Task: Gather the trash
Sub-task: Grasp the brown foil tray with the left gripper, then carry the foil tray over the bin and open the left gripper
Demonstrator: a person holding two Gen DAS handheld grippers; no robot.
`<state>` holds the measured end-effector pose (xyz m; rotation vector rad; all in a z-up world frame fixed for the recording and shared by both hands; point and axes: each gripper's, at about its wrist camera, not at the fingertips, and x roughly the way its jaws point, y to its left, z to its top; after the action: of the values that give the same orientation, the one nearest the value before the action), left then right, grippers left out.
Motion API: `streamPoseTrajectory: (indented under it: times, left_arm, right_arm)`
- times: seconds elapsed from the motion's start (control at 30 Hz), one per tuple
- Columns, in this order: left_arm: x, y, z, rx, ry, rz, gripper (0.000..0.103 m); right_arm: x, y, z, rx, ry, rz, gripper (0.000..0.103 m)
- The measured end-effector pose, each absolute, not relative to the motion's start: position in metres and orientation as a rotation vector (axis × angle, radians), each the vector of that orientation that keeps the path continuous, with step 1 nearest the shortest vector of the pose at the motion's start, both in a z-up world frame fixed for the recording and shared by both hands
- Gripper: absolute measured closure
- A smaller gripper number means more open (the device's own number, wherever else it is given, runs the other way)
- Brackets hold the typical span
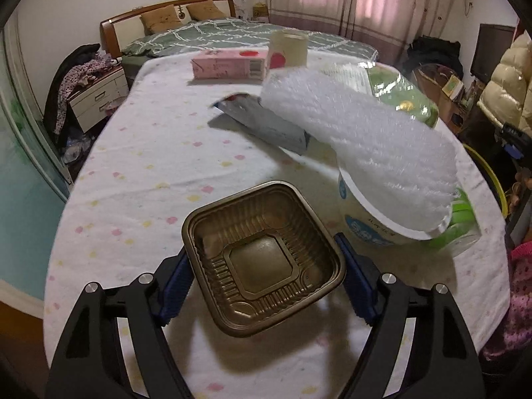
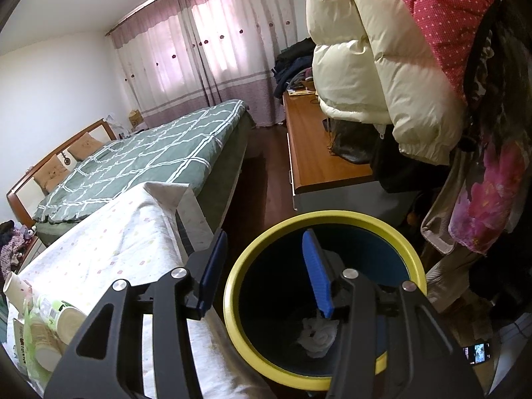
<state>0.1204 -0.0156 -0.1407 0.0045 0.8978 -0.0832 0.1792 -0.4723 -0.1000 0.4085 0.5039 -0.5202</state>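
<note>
A brown square plastic tray (image 1: 262,259) sits between the blue pads of my left gripper (image 1: 264,266), which is shut on its two sides; a shadow lies on the cloth under it. Beyond it lie a white paper bowl (image 1: 365,229) under a sheet of bubble wrap (image 1: 359,133), a silver wrapper (image 1: 266,126), a pink carton (image 1: 226,65) and a paper cup (image 1: 287,48). My right gripper (image 2: 264,236) stands open and holds nothing, over a dark bin with a yellow rim (image 2: 232,286). Crumpled white paper (image 2: 317,335) lies in the bin's bottom.
The table wears a white dotted cloth (image 1: 149,166). A bed with a green quilt (image 2: 149,153) stands behind it. Coats (image 2: 365,50) hang above a wooden desk (image 2: 312,146) to the right of the bin. A nightstand (image 1: 96,99) stands left of the table.
</note>
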Motion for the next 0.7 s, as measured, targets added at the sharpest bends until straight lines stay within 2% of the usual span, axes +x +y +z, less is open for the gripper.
streamPoseTrajectory:
  times: [0.23,0.33,0.7]
  left_arm:
    - [0.103,-0.027,-0.091,0.042,0.806,-0.097,0.025]
    - [0.105,-0.047,-0.073,0.075,0.78,-0.14,0.025]
    - [0.148,-0.205,-0.049,0.145,0.754,-0.493,0.025]
  right_arm:
    - [0.174,-0.473,-0.095,0.411,0.515,-0.508,0.057]
    - [0.166,-0.473,-0.089,0.373,0.524,-0.503,0.051]
    - [0.106,-0.499,-0.083,0.313,0.555,-0.504,0.051]
